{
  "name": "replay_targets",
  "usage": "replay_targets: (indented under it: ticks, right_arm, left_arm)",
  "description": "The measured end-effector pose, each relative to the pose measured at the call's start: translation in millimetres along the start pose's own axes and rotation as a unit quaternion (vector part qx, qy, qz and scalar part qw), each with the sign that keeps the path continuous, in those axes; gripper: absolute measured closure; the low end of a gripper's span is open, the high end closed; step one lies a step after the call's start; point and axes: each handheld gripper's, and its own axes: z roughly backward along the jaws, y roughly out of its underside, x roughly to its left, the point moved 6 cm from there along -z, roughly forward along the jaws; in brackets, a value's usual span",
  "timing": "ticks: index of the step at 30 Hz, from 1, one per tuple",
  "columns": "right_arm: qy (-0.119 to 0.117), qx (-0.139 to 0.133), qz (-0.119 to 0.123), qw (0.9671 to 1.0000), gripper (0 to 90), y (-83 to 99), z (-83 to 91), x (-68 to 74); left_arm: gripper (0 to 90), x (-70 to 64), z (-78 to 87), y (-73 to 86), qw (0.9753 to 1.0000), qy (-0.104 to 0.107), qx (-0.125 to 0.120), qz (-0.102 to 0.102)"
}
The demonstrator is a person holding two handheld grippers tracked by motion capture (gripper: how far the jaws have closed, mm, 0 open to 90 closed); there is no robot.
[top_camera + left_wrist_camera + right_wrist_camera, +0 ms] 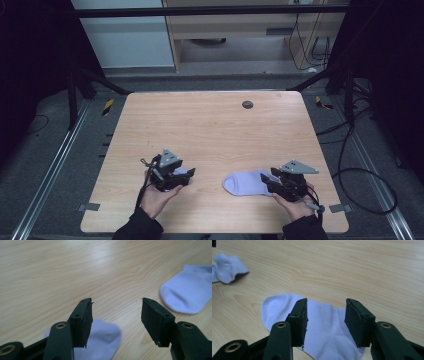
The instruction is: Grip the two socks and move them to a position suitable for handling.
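Two pale lilac socks lie on the wooden table (210, 125). One sock (243, 183) (325, 326) lies flat near the front right, its toe pointing left. My right gripper (268, 182) (326, 300) hangs open just above its middle, one jaw on each side. The other sock (183, 171) (106, 337) lies bunched at the front left, partly hidden under my left gripper (188, 176) (116, 300), which is open and holds nothing. The flat sock (186, 291) shows to the right in the left gripper view, and the bunched sock (227, 268) at the far left in the right gripper view.
A round dark grommet (247, 104) sits near the table's far edge. Grey tape tabs (89, 206) (337, 208) mark the front corners. Metal frame rails and cables (365, 175) run on the floor around the table.
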Motion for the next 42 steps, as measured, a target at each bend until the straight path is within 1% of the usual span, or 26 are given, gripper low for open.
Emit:
replay_targets:
  ticks: [4, 5, 8, 9, 10, 13, 15, 16, 17, 19, 21, 24, 29, 32, 33, 37, 38, 39, 40, 41, 42]
  right_arm:
    - [-0.007, -0.002, 0.002, 1.0, 51.1, -6.2, -2.9, 8.4]
    - [-0.009, -0.003, 0.004, 0.9999, 50.6, -7.5, -4.4, 10.3]
    - [-0.015, -0.001, 0.012, 0.9998, 48.9, -11.3, -9.6, 16.8]
    - [-0.019, 0.0, 0.016, 0.9997, 48.1, -14.3, -13.6, 21.4]
    - [-0.019, 0.0, 0.016, 0.9997, 48.1, -14.3, -13.6, 21.4]
    - [-0.026, 0.002, 0.022, 0.9994, 47.2, -20.0, -20.5, 29.4]
    - [-0.033, 0.003, 0.026, 0.9991, 46.9, -24.3, -25.0, 36.3]
    - [-0.036, 0.004, 0.029, 0.9989, 46.8, -26.3, -27.5, 40.1]
    - [-0.04, 0.004, 0.032, 0.9987, 46.8, -28.4, -30.3, 44.3]
    - [-0.047, 0.01, 0.039, 0.9981, 47.2, -31.9, -36.6, 52.9]
    - [-0.055, 0.015, 0.047, 0.9973, 47.7, -35.4, -43.5, 62.3]
    - [-0.067, 0.023, 0.061, 0.9956, 49.3, -39.7, -54.3, 77.5]
    - [-0.083, 0.035, 0.08, 0.9927, 52.9, -44.9, -72.0, 103.9]
    - [-0.094, 0.041, 0.096, 0.9901, 55.3, -47.7, -82.5, 121.3]
    - [-0.097, 0.043, 0.099, 0.9894, 55.7, -48.5, -84.8, 125.4]
    - [-0.112, 0.044, 0.114, 0.9861, 58.4, -53.3, -96.9, 148.6]
    - [-0.118, 0.045, 0.119, 0.9849, 59.1, -54.5, -101.1, 156.2]
    - [-0.125, 0.047, 0.126, 0.983, 60.0, -55.3, -107.5, 166.9]
    - [-0.125, 0.047, 0.126, 0.983, 60.0, -55.3, -107.5, 166.9]
    - [-0.13, 0.051, 0.135, 0.9809, 60.9, -55.4, -115.2, 178.0]
    - [-0.13, 0.051, 0.135, 0.9809, 60.9, -55.4, -115.2, 178.0]
  left_arm:
    - [40.4, 21.0, 15.6, 12.1, 0.9997, -0.02, -0.003, 0.017]
    - [40.1, 26.8, 19.7, 14.7, 0.9994, -0.025, -0.008, 0.024]
    - [39.6, 38.9, 28.9, 20.8, 0.9988, -0.035, -0.009, 0.034]
    - [39.5, 42.8, 31.6, 22.9, 0.9985, -0.038, -0.01, 0.037]
    - [39.5, 46.7, 34.3, 25.0, 0.9982, -0.042, -0.011, 0.042]
    - [39.4, 55.7, 41.7, 32.9, 0.9975, -0.051, -0.013, 0.048]
    - [39.4, 61.3, 45.4, 40.1, 0.997, -0.058, -0.009, 0.05]
    - [39.4, 63.7, 46.4, 43.9, 0.9968, -0.059, -0.008, 0.053]
    - [39.4, 66.9, 47.3, 48.6, 0.9965, -0.062, -0.002, 0.056]
    - [39.5, 71.9, 48.2, 53.7, 0.9961, -0.066, 0.003, 0.059]
    - [39.8, 76.4, 48.2, 59.1, 0.9952, -0.071, 0.007, 0.067]
    - [41.4, 79.2, 47.6, 66.5, 0.9947, -0.073, 0.017, 0.07]
    - [45.0, 77.4, 42.3, 71.9, 0.9946, -0.073, 0.033, 0.066]
    - [47.4, 76.7, 39.2, 73.9, 0.9946, -0.071, 0.04, 0.064]
    - [48.1, 76.1, 37.8, 74.5, 0.9945, -0.069, 0.041, 0.067]
    - [49.3, 77.0, 33.0, 76.9, 0.9939, -0.071, 0.052, 0.066]
    - [49.7, 76.9, 32.0, 77.3, 0.9938, -0.07, 0.055, 0.067]
    - [50.5, 76.6, 30.8, 77.6, 0.9938, -0.069, 0.057, 0.066]
    - [50.5, 76.2, 29.7, 77.8, 0.9938, -0.069, 0.058, 0.066]
    - [51.6, 75.2, 28.3, 78.1, 0.9937, -0.067, 0.06, 0.067]
    - [51.6, 75.0, 27.2, 78.3, 0.9937, -0.067, 0.062, 0.065]
